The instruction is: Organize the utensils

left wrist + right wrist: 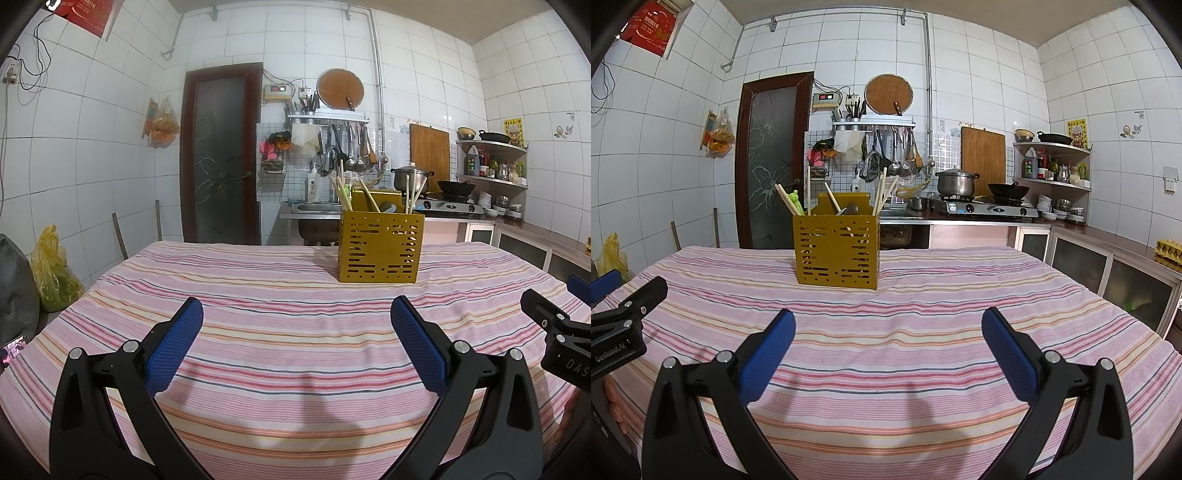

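A mustard-yellow perforated utensil holder (380, 249) (836, 253) stands upright toward the far side of the table. Wooden chopsticks (341, 192) (881, 194), a green-handled piece (795, 201) and a dark spoon (851, 208) stick out of its top. My left gripper (297, 325) hovers open over the striped cloth, well short of the holder, with nothing between its blue pads. My right gripper (888, 334) is likewise open and empty, the holder ahead to its left. Each gripper shows at the edge of the other's view.
The table wears a pink striped cloth (277, 295) (942, 295). Behind it are a sink, a gas stove with a pot (955, 182) and a wok (1008, 190), a corner shelf, and a dark door (219, 155). A yellow bag (51, 269) sits at the left.
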